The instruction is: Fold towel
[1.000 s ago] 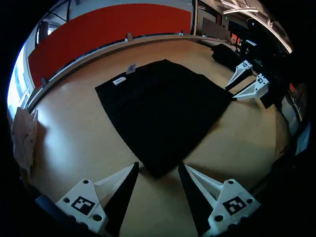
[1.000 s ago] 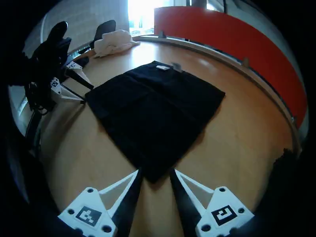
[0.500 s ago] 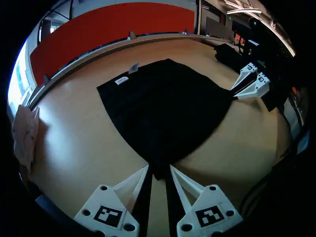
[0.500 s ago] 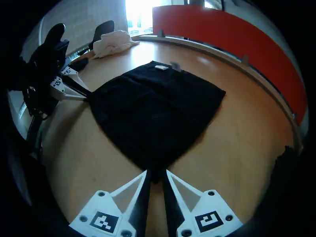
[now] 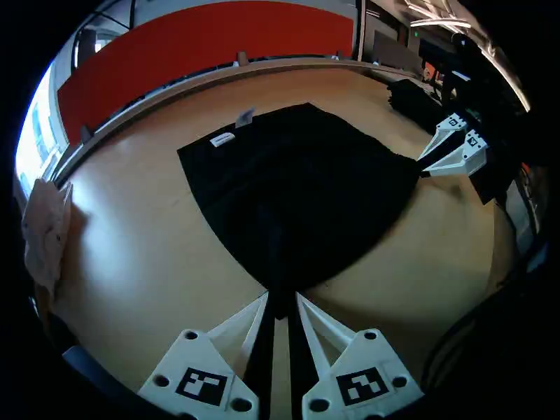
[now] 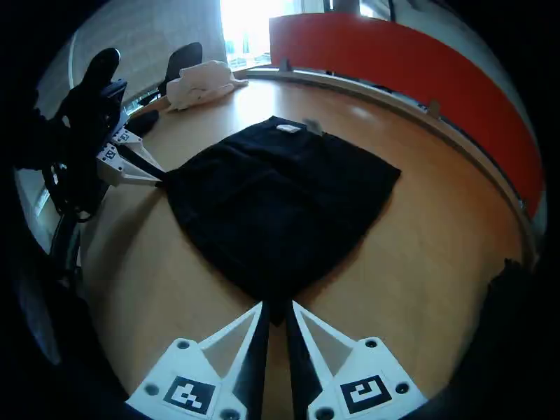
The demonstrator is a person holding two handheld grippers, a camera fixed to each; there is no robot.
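Observation:
A black towel (image 5: 301,182) lies spread on the wooden table (image 5: 140,238), with a small white label (image 5: 222,138) near its far edge. In the left gripper view my left gripper (image 5: 280,311) is shut on the towel's near corner, and the cloth rises in a ridge from the fingers. The right gripper (image 5: 428,165) shows farther off, pinching the right-hand corner. In the right gripper view my right gripper (image 6: 278,316) is shut on the nearest corner of the towel (image 6: 280,196). There the left gripper (image 6: 157,178) grips the corner at the left.
A red partition (image 5: 210,42) runs along the table's far edge (image 6: 448,133). A crumpled pale cloth (image 6: 199,75) lies at the table's end, near a dark chair (image 6: 183,52). Dark gear (image 5: 413,98) sits at the far right of the table.
Both grippers closed from open onto the towel's corners. The corners are now slightly lifted and the cloth is pulled taut toward each gripper.

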